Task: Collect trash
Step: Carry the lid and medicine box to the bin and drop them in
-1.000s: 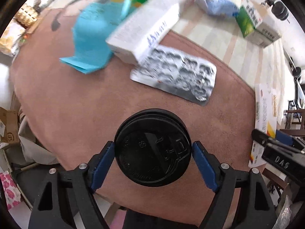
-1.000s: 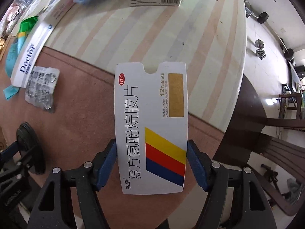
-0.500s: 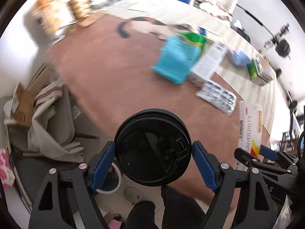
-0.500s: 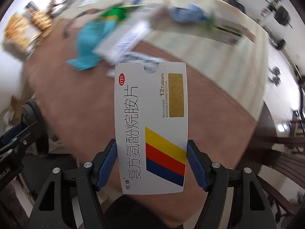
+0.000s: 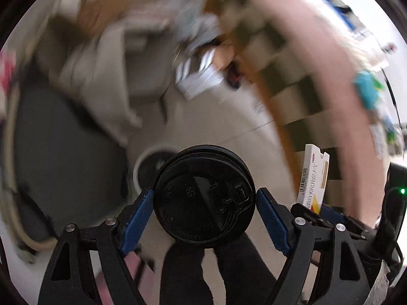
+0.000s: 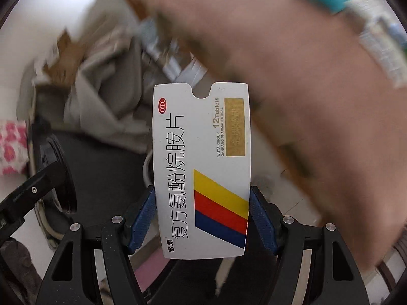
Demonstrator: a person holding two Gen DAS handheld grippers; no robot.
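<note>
Both claws off table: 1 lid [image 5: 204, 200], 1 box [image 6: 201, 175].

The black lid [image 5: 204, 198] is smooth, shiny plastic with raised marks on top. The fingers [image 5: 138, 214] have blue rubbery pads with a bumpy grain, on matt black plastic arms with small shiny metal screws. The pill box [image 6: 201, 172] is smooth white card with bright printed stripes and a shiny gold patch. The desk [image 6: 292, 76] looks soft, dull pinkish brown.
</note>
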